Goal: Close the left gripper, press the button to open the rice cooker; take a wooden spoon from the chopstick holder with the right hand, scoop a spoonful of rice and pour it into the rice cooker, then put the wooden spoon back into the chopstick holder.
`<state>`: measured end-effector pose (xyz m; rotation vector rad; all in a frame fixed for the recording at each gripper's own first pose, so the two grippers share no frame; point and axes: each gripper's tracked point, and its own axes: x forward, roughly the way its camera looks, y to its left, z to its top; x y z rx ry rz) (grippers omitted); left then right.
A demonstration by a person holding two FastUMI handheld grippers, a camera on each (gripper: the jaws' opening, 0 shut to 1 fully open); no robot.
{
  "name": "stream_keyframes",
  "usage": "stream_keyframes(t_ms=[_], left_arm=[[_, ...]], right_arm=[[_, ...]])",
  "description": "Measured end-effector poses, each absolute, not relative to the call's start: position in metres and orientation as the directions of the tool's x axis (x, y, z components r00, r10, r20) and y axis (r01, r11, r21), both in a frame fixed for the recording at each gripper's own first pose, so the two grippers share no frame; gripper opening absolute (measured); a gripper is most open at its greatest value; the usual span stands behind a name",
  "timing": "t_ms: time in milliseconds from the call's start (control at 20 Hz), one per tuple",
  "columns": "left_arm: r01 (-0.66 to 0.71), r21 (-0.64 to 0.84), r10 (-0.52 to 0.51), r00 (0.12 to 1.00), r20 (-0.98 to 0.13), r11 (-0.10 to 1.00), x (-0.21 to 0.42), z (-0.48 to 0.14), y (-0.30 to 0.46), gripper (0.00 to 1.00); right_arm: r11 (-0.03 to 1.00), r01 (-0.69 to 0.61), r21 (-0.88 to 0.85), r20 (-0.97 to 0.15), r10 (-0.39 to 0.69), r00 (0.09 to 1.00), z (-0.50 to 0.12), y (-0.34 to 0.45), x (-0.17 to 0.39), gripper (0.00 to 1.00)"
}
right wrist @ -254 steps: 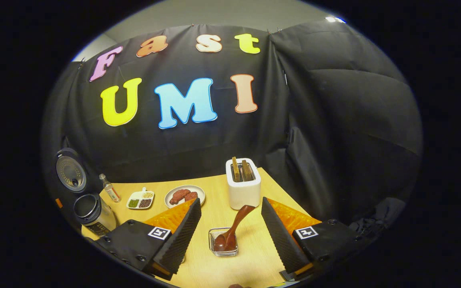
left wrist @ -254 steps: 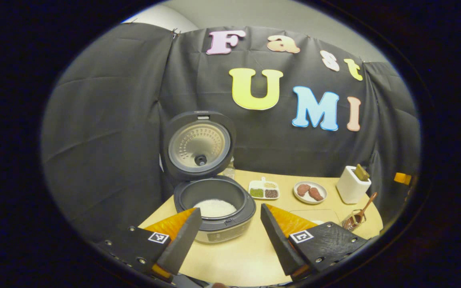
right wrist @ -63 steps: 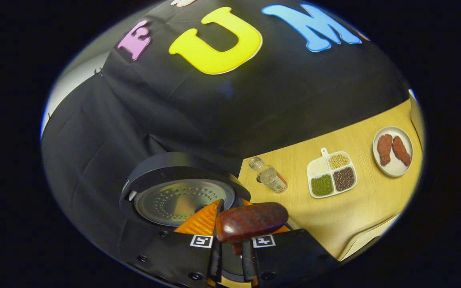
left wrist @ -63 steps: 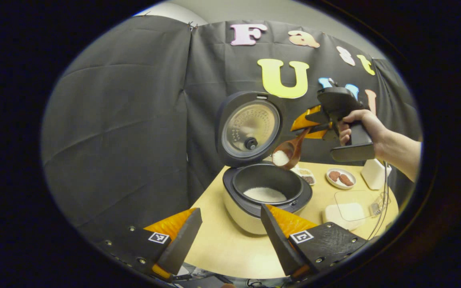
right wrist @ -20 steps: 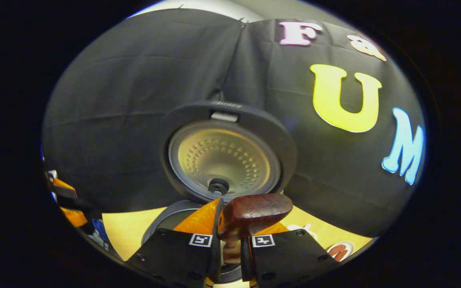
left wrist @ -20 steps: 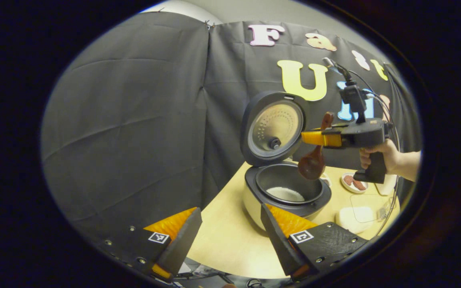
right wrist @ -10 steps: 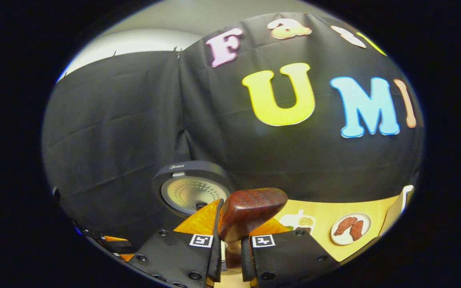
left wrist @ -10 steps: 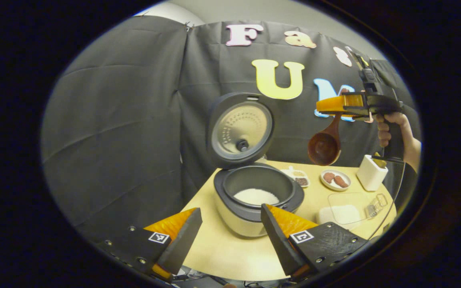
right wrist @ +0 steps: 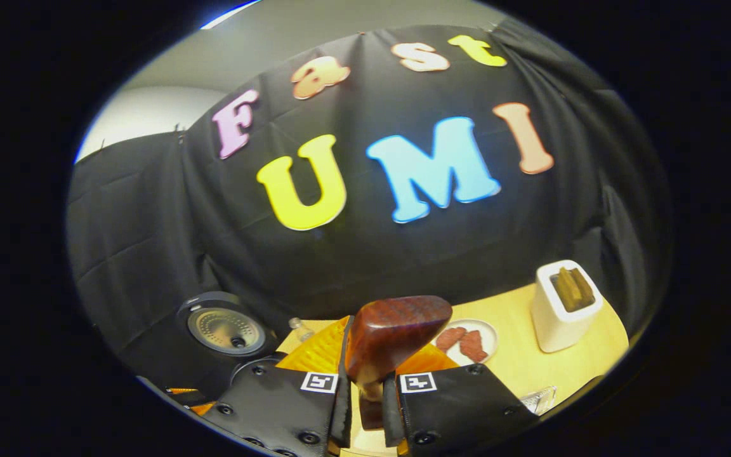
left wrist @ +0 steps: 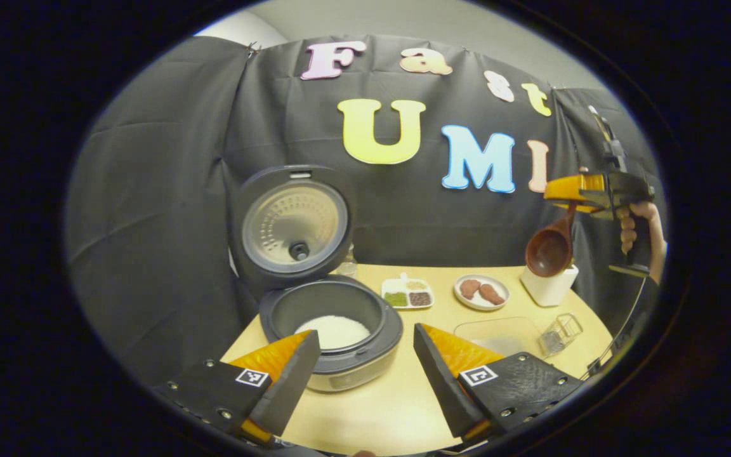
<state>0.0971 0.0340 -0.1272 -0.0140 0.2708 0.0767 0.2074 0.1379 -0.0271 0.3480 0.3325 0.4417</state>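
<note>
Right gripper (right wrist: 365,397) jaws were closed on the wooden spoon (right wrist: 391,339), handle end seen blunt and close at lower centre of the right gripper view, pinched between both fingers. In the left gripper view the same gripper (left wrist: 570,191) was seen at right edge, held by a hand (left wrist: 633,223); the spoon (left wrist: 549,249) hung from it, long axis near vertical, bowl down and open side toward the camera, in front of the white toaster (left wrist: 549,285). No rice was seen in the bowl.

Left gripper (left wrist: 365,362) jaws were set wide apart, nothing between them, low in frame over the table's (left wrist: 372,412) near edge.

Rice cooker (left wrist: 330,330) was seen left of centre in the left gripper view, lid (left wrist: 292,222) upright, white rice in the pot; in the right gripper view the lid (right wrist: 226,330) alone was visible at lower left. Chopstick holder (left wrist: 559,333) stood near the right table edge, beside a clear container (left wrist: 499,333). Divided dish (left wrist: 407,295) and meat plate (left wrist: 481,292) lay behind, bare tabletop in front.
</note>
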Motion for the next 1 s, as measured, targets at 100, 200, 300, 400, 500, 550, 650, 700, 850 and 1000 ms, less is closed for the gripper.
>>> stream_keyframes(t_ms=[100,200,300,400,500,550,650,700,850,1000], left_arm=[[-0.07,-0.016,0.063,0.961,-0.27,0.997,0.105,-0.125,0.021,0.93],[-0.07,-0.023,0.062,0.96,-0.272,0.997,0.114,-0.12,0.012,0.93],[-0.074,-0.029,0.063,0.959,-0.276,0.997,0.118,-0.117,0.005,0.94],[-0.075,-0.029,0.063,0.956,-0.285,0.997,0.121,-0.115,-0.001,0.92],[-0.079,-0.019,0.071,0.953,-0.293,0.997,0.12,-0.115,-0.005,0.93],[-0.082,-0.013,0.075,0.952,-0.298,0.997,0.121,-0.114,-0.007,0.94],[-0.088,0.001,0.084,0.947,-0.311,0.996,0.122,-0.114,-0.011,0.94],[-0.093,0.008,0.091,0.945,-0.315,0.996,0.122,-0.111,-0.013,0.94],[-0.112,0.02,0.112,0.942,-0.317,0.994,0.118,-0.105,-0.017,0.94],[-0.14,0.03,0.142,0.939,-0.315,0.99,0.108,-0.096,-0.02,0.93]], right_arm=[[0.86,-0.271,0.433,-0.255,0.405,0.878,-0.04,0.099,0.211,0.22],[0.864,-0.184,0.468,-0.284,0.344,0.895,-0.06,0.055,0.211,0.22],[0.862,-0.103,0.496,-0.309,0.286,0.907,-0.076,0.018,0.21,0.22],[0.857,-0.028,0.515,-0.34,0.234,0.911,-0.097,-0.012,0.207,0.22],[0.845,0.034,0.534,-0.374,0.2,0.906,-0.119,-0.034,0.207,0.21],[0.838,0.059,0.542,-0.387,0.186,0.903,-0.127,-0.044,0.209,0.22],[0.832,0.095,0.546,-0.406,0.165,0.899,-0.145,-0.058,0.21,0.22],[0.83,0.109,0.547,-0.42,0.159,0.894,-0.156,-0.062,0.21,0.22],[0.823,0.145,0.549,-0.464,0.156,0.872,-0.19,-0.068,0.21,0.22],[0.828,0.169,0.534,-0.497,0.146,0.855,-0.219,-0.072,0.212,0.22]])
